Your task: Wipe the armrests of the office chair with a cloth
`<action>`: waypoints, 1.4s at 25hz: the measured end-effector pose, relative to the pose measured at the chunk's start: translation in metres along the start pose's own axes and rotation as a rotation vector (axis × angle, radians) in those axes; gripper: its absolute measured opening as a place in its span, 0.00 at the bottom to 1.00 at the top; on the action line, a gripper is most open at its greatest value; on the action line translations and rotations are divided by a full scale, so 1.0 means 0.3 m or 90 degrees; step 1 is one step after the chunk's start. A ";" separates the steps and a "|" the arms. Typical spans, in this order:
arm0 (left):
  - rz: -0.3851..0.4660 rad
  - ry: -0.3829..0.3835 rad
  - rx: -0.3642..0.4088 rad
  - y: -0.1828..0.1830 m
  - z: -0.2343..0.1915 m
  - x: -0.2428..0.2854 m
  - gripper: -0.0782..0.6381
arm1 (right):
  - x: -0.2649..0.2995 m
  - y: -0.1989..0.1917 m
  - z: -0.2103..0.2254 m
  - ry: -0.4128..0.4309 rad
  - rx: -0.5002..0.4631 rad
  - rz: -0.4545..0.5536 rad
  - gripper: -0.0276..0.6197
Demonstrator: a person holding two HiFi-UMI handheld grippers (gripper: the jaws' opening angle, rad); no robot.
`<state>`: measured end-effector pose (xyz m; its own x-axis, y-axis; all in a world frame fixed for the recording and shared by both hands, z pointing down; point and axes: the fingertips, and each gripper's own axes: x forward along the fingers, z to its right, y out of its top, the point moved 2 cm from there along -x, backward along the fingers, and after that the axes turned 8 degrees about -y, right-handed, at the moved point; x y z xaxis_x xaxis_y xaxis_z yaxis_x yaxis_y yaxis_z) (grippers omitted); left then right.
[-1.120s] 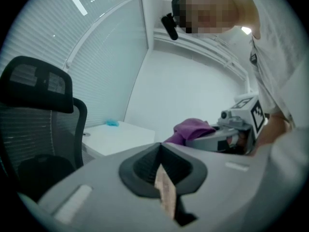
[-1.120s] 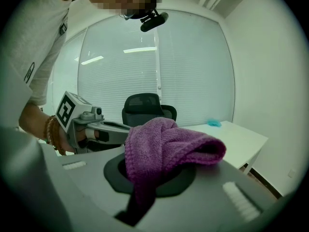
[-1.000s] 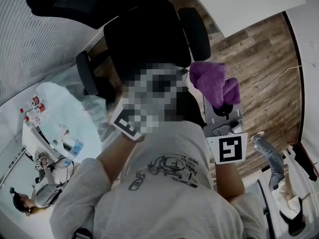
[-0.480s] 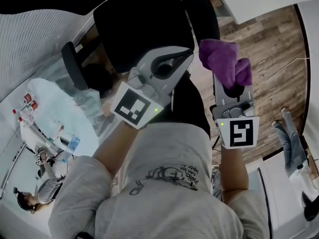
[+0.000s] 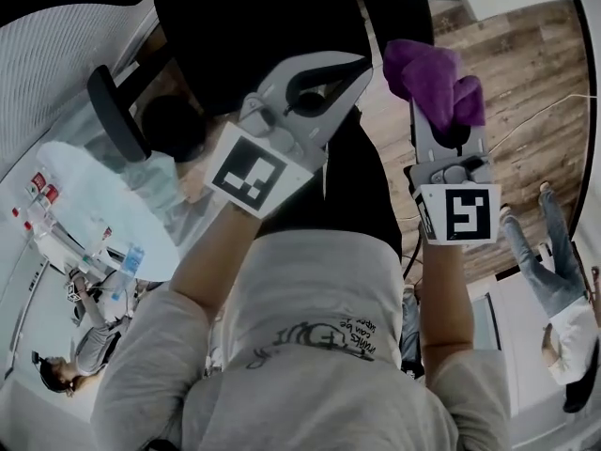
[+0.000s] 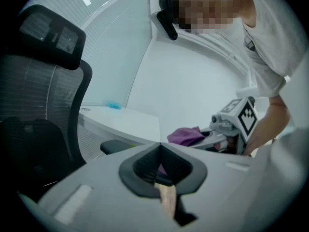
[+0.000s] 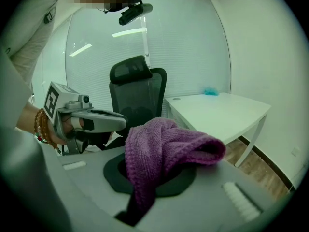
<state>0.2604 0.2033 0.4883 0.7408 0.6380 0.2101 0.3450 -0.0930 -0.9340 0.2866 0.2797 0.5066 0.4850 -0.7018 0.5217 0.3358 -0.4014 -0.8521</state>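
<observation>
Cloth (image 7: pixel 166 146) clamped in the right claw (image 7: pixel 145 187) bulges over, hiding its jaws.

The cloth (image 7: pixel 164 149) was seen as a coarse purple knit. The left gripper (image 6: pixel 160 146) was cased in matt grey plastic. The chair back (image 7: pixel 145 98) was made of black mesh. The floor (image 5: pixel 526 83) was laid in wood-grain planks. The table (image 7: pixel 222 112) was finished smooth and white.
</observation>
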 end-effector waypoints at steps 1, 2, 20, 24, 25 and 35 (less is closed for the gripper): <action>0.001 0.000 -0.002 -0.013 0.000 0.006 0.11 | 0.008 -0.024 0.001 0.000 0.000 -0.007 0.09; 0.001 0.001 -0.004 -0.024 -0.001 0.009 0.11 | 0.018 -0.046 0.001 0.002 -0.001 -0.015 0.09; -0.009 0.008 -0.017 -0.069 -0.042 0.003 0.11 | 0.141 -0.133 0.010 0.008 -0.030 -0.079 0.09; -0.009 0.011 -0.025 -0.064 -0.060 0.002 0.11 | 0.205 -0.095 0.027 0.028 -0.060 -0.081 0.09; -0.009 0.012 -0.025 -0.063 -0.066 0.001 0.11 | 0.224 -0.085 0.031 0.032 -0.067 -0.083 0.09; -0.016 0.019 -0.029 -0.059 -0.113 0.004 0.11 | 0.454 0.030 0.068 0.059 -0.154 -0.111 0.09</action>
<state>0.2746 0.1798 0.5148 0.7487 0.6170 0.2425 0.3886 -0.1121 -0.9146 0.3720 0.1924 0.5708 0.3573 -0.6566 0.6642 0.2001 -0.6408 -0.7411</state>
